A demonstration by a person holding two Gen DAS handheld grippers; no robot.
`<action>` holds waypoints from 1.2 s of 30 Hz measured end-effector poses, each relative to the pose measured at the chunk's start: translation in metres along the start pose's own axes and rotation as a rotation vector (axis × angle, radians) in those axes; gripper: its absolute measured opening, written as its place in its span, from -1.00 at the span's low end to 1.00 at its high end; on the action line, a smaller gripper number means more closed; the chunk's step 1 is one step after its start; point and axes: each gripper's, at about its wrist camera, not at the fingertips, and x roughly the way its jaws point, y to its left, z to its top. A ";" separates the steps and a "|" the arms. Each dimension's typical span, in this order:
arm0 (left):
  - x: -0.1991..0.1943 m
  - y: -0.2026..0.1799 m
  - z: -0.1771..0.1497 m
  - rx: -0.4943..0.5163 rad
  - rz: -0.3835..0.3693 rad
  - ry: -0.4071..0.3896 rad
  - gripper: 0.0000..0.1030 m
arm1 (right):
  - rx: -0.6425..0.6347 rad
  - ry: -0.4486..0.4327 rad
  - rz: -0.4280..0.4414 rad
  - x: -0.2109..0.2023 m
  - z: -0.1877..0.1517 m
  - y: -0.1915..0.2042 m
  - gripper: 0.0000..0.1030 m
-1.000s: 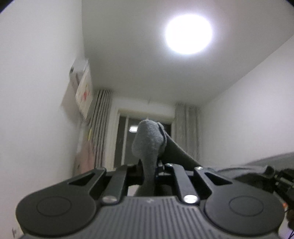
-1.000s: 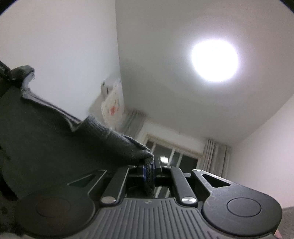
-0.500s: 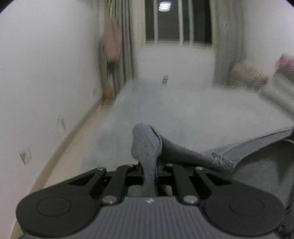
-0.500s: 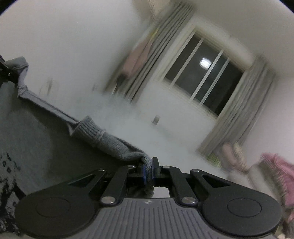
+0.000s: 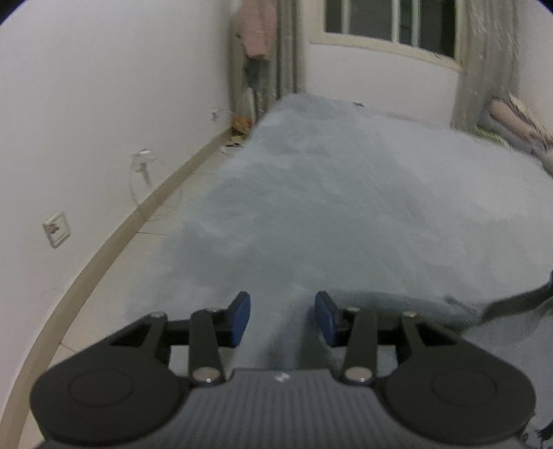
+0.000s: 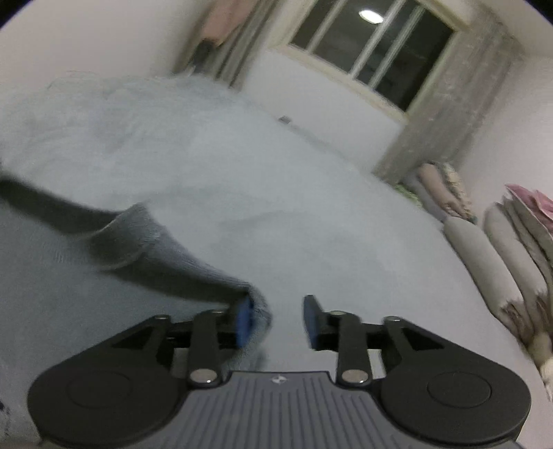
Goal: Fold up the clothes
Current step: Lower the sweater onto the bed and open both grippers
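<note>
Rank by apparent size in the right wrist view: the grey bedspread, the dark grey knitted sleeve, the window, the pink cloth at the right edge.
1. Grey bedspread, by far the largest.
2. Window and dark grey knitted sleeve: similar spread, and the sleeve is much nearer the camera, so unranked.
3. Pink cloth, smallest; partly cut off.

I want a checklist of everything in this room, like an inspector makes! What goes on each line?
Surface: pale grey-blue fuzzy bed cover, blurred.
Job's things: dark grey knitted garment lies on the cover; its cuff rests against the left pad of the right tongs.
Clutter: rolled beige and pink bedding along the bed's right side; small orange thing on the floor.
Grippers: left tongs open, nothing between the pads; right tongs open, not pinching. Both have just been opening.
Cables: white charger and cord at the wall; white wall socket.
Surroundings: dark window, grey curtains, pink cloth hanging.
</note>
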 end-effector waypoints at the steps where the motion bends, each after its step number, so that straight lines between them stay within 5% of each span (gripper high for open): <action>1: -0.007 0.012 0.004 -0.019 0.009 -0.004 -0.24 | 0.020 -0.009 -0.009 -0.010 0.005 -0.013 -0.35; 6: -0.045 0.039 0.001 -0.046 -0.044 0.014 -0.12 | 0.035 -0.002 -0.065 -0.046 0.001 -0.064 -0.33; 11: -0.058 0.042 -0.035 -0.017 -0.010 0.061 0.07 | 0.038 0.027 0.116 -0.093 -0.024 -0.101 -0.29; 16: -0.052 0.056 -0.058 -0.108 -0.018 0.146 -0.09 | 0.057 0.057 0.278 -0.119 -0.046 -0.140 -0.29; 21: -0.041 0.052 -0.064 -0.113 0.027 0.134 -0.22 | 0.082 0.025 0.387 -0.125 -0.057 -0.134 -0.29; 23: -0.037 0.047 -0.066 -0.103 0.036 0.127 -0.51 | -0.002 0.008 0.409 -0.124 -0.061 -0.117 -0.30; 24: -0.035 0.044 -0.068 -0.098 0.040 0.124 -0.84 | -0.062 0.005 0.372 -0.118 -0.062 -0.103 -0.31; 25: -0.033 0.042 -0.069 -0.095 0.045 0.119 -0.95 | -0.078 0.004 0.352 -0.116 -0.063 -0.097 -0.32; 27: -0.029 0.038 -0.070 -0.096 0.055 0.107 -0.97 | -0.071 0.023 0.359 -0.110 -0.066 -0.093 -0.89; 32: -0.036 0.055 -0.065 -0.185 0.089 0.056 -0.98 | 0.085 -0.005 0.262 -0.102 -0.066 -0.128 -0.92; 36: -0.048 0.077 -0.059 -0.253 0.144 0.033 -0.99 | 0.331 -0.033 0.123 -0.103 -0.064 -0.182 -0.92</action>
